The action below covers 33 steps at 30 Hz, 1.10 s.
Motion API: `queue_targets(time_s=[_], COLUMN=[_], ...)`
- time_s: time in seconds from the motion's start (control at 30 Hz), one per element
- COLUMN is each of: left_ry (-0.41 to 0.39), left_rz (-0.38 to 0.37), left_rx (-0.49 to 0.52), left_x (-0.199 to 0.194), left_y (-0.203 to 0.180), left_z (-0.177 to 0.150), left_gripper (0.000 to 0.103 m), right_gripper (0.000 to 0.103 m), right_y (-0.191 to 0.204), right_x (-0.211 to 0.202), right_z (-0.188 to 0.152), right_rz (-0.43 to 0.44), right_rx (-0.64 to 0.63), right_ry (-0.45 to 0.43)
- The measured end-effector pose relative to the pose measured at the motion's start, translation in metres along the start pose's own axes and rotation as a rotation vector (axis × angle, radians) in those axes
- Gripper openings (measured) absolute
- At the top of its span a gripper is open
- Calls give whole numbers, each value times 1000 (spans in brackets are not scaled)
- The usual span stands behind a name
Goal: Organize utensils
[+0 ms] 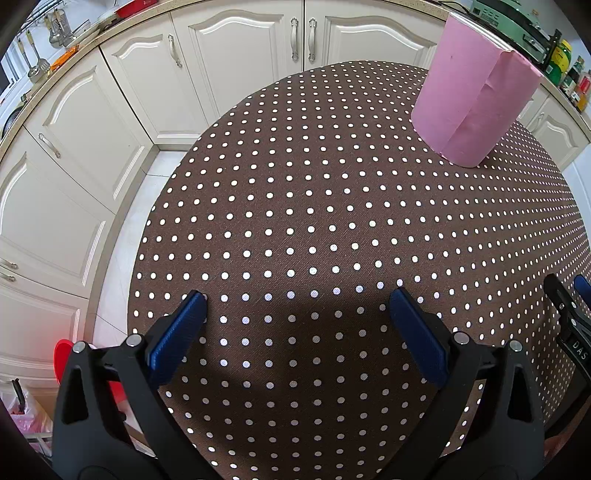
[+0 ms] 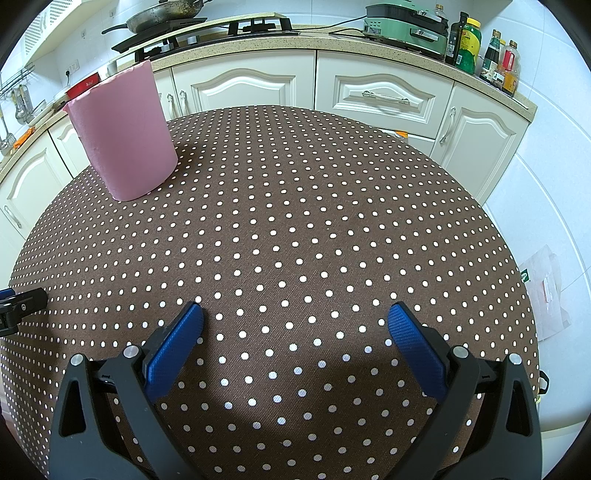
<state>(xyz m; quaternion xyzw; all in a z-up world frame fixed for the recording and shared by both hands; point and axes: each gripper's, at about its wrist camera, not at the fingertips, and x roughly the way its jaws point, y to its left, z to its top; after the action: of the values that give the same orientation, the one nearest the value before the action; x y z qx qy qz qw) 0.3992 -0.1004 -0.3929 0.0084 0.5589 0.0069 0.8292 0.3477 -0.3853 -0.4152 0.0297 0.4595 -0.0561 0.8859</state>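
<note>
Pink holder (image 2: 123, 134); pan (image 2: 166, 14) only right view.

right hand-held gripper (image 1: 570, 306): cut by frame edge | pink cylinder (image 1: 476, 92): top cropped, inside unseen

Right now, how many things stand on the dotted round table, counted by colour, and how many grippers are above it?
Pink paper cylinder on the brown white-dotted tablecloth: 1
Black grippers with blue fingers, left gripper and right gripper, both open: 2
Total: 3
</note>
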Motion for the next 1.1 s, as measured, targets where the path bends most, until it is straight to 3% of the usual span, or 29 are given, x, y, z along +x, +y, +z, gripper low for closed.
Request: queue_targets(time_s=[1.1], left_ry=[8], left_rz=[-2], left_rx=[-2], left_x=[1], left_y=[1], left_z=[3], left_gripper=[98], right_gripper=[97], right_y=[-1], right_x=[0], right_z=[-1], right_rz=[0], right_rx=[0], right_ry=[0])
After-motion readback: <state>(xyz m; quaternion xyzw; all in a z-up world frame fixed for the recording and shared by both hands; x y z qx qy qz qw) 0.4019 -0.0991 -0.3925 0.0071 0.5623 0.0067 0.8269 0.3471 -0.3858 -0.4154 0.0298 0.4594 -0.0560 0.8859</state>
